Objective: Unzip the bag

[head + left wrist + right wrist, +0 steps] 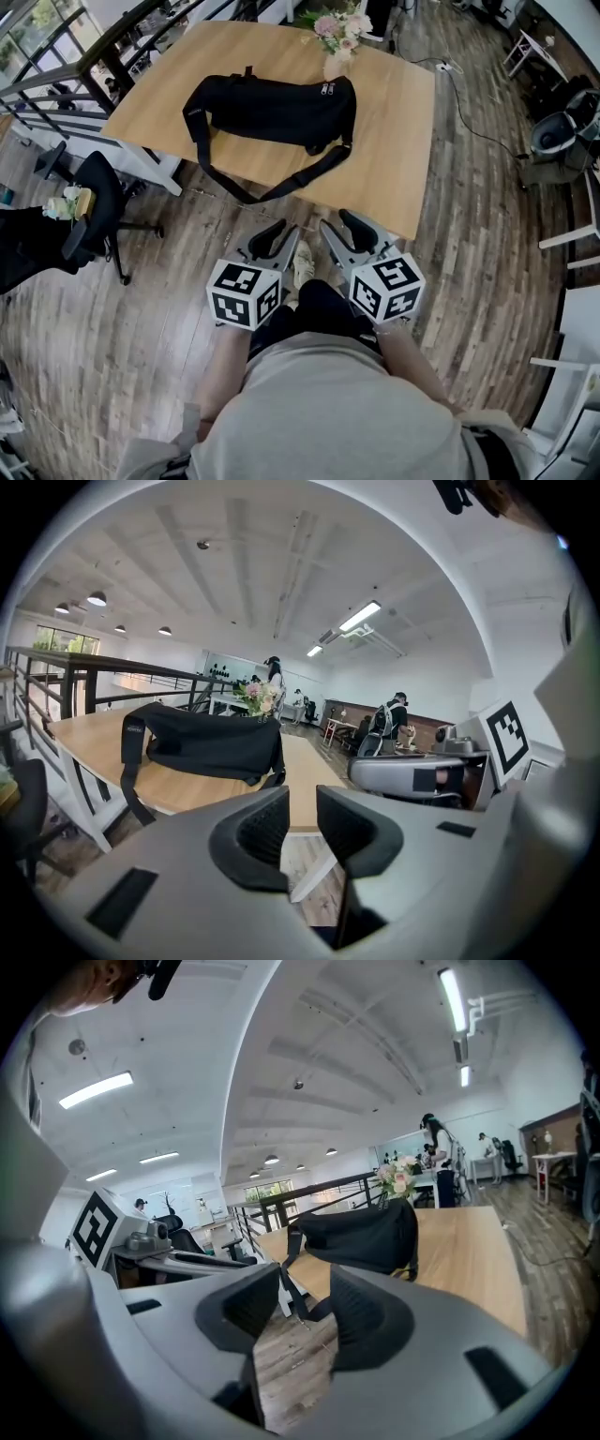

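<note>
Both tools are free, so start there. Your left gripper point(302, 804) has its jaws a narrow gap apart with nothing between them. Your right gripper point(307, 1286) stands a bit wider, and only floor shows through the gap. Both hang low in front of you, short of the table's point(398, 173) near edge and well apart from the work.

The bag point(272, 111) lies on its side across the middle of the table, nearer the far edge. It looks zipped shut. The zip pulls point(327, 90) sit together at its right end, on the far side from you.

Here's what could go wrong:

- **The pulls:** They're small, so a shallow pinch could slip off as soon as you tug.
- **The bag itself:** It's soft and nothing pins it. If you pull with one gripper alone, I'd expect the whole bag to slide instead of the zip running, so brace the fabric with the other.
- **The flowers point(339, 33):** They stand at the far edge, just beside those pulls. A wide approach or a dragged bag could tip them.
- **The strap point(246, 195):** It loops over the near edge. Catch it on the way in and you'll haul the bag toward you.
</note>
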